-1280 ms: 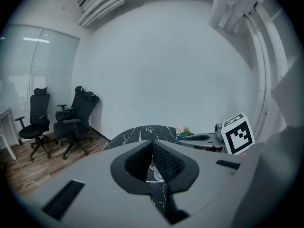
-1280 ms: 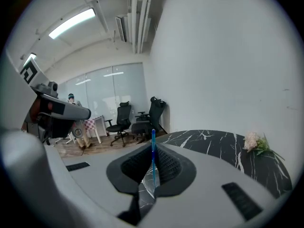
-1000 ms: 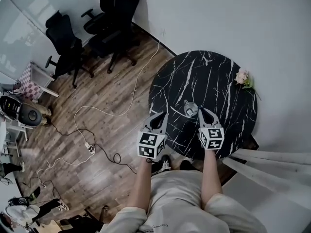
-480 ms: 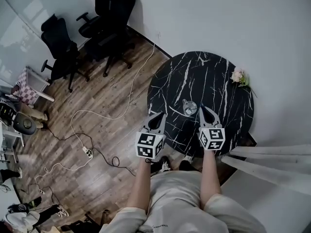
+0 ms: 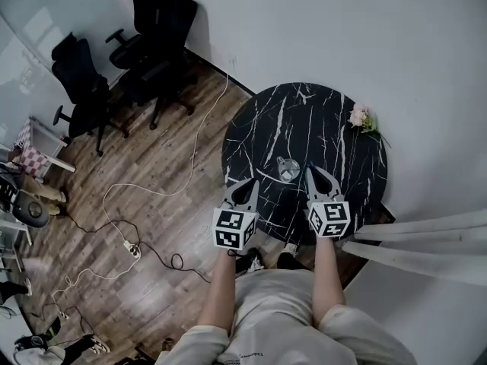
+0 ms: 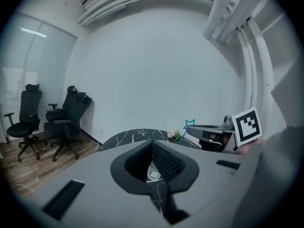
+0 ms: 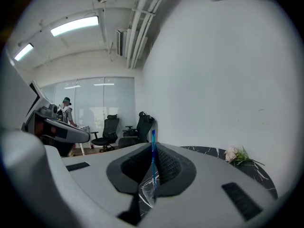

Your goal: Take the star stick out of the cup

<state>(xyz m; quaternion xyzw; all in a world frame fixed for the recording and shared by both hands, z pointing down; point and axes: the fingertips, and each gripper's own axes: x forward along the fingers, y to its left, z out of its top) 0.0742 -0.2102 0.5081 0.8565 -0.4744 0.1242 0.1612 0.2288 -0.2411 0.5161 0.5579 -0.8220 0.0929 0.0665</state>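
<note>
A round black marble desk (image 5: pixel 323 131) stands against a white wall, and a clear glass cup (image 5: pixel 288 169) sits upright on its near half, between the two grippers as the head view shows them.

The right gripper (image 5: pixel 309 170) is just beside the cup, on its right. Its jaws are closed onto the thin blue shaft of the star stick (image 7: pixel 153 148). In the right gripper view the shaft stands nearly upright between the pads, rising a little above the jaw tips. Its lower end reaches down to the rim of the cup (image 7: pixel 148 190). Whether that end is inside the glass or just over it I cannot tell.

The left gripper view sees the stick from the side. The teal outline star (image 6: pixel 190 124) at its top sticks up above the right gripper (image 6: pixel 213 131), with the shaft slanting down and left from it.

The left gripper (image 5: pixel 254 181) is over the desk's near edge, on the cup's other side and a little apart from it. Its jaws are together at the tips with nothing between them. Through the gap below the tips, the left gripper view shows the cup (image 6: pixel 153 173) on the marble. Apart from the stick's end, what the cup holds is too small to make out.

A small bunch of pale pink flowers (image 5: pixel 359 118) lies near the desk's far right edge, well apart from the cup.
</note>
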